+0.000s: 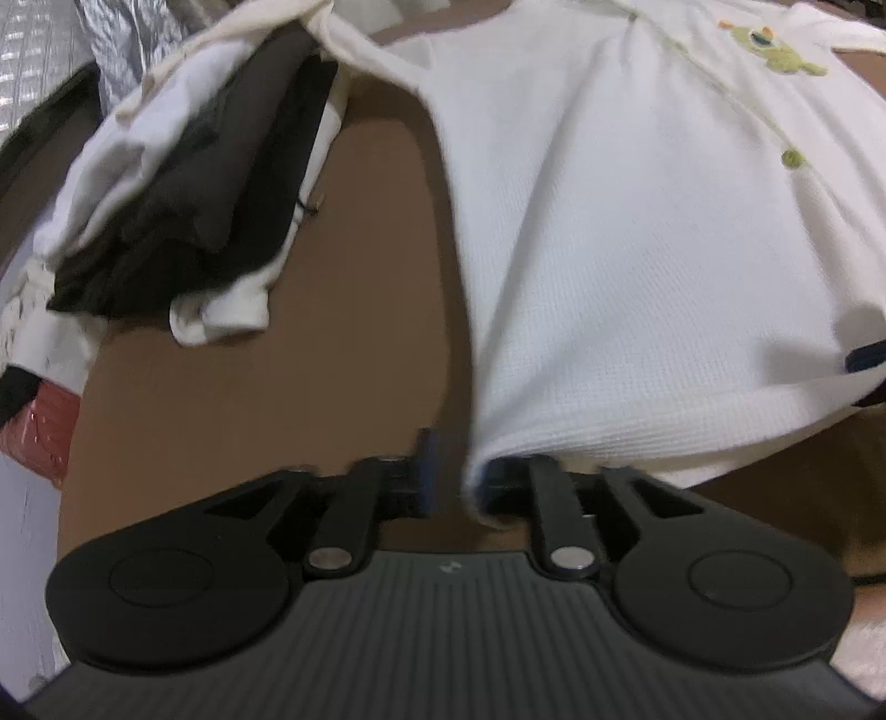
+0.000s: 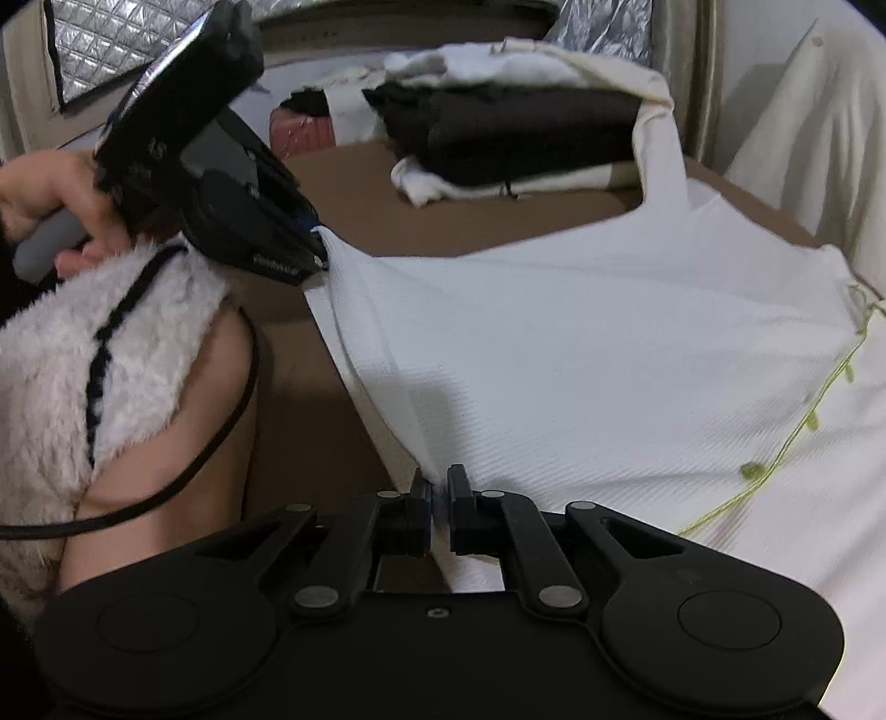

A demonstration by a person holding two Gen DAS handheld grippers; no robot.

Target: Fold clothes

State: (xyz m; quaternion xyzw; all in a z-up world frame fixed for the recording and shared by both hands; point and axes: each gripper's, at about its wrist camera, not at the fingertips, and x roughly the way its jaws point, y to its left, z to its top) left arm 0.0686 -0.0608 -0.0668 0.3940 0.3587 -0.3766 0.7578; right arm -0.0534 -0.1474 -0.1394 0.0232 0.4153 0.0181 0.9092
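A white waffle-knit garment [image 1: 637, 249] with green embroidery [image 1: 781, 55] lies spread over the brown table [image 1: 343, 277]. In the left wrist view my left gripper [image 1: 458, 479] is shut on the garment's near corner, and the cloth covers its right finger. The right wrist view shows that left gripper [image 2: 317, 250] at upper left, pulling the corner of the garment [image 2: 581, 360] taut. My right gripper [image 2: 440, 495] is shut on the same garment's near edge, the cloth pinched between its pads. A green stitched line [image 2: 803, 410] runs down the garment's right side.
A stack of folded dark and white clothes [image 1: 188, 199] [image 2: 526, 133] sits at the table's far side. A red item [image 2: 302, 133] lies behind it, with silver quilted foil [image 2: 99, 50] beyond. A person's hand [image 2: 50, 194], fluffy white sleeve [image 2: 83, 360] and black cable [image 2: 221, 443] are at left.
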